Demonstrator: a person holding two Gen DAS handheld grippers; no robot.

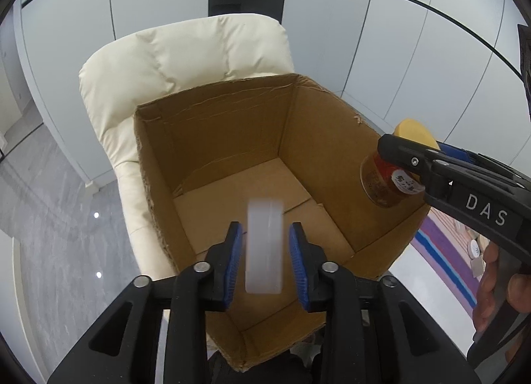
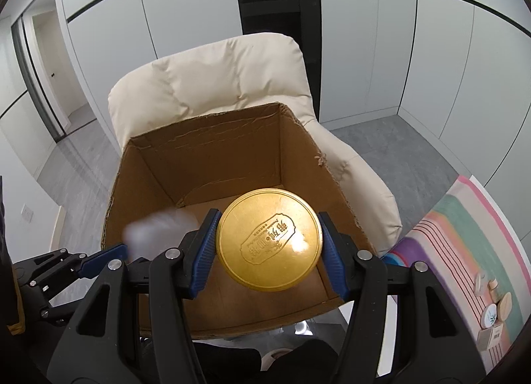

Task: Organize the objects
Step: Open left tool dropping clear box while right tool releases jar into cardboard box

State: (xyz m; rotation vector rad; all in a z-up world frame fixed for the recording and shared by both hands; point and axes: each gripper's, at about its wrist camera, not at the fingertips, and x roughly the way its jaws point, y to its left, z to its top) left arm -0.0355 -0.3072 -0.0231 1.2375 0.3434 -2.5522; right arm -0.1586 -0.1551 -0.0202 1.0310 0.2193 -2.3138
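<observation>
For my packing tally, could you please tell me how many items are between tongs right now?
2: a blurred white piece between the left tongs, and a gold-lidded jar gripped by the right tongs.

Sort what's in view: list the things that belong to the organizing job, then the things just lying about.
Job:
- cardboard box
- white translucent object, blurred, between the left hand-held gripper pads, not gripped
- gold-lidded jar held in the right hand-held gripper

Lying about:
- cream armchair
- striped mat and its small items
</observation>
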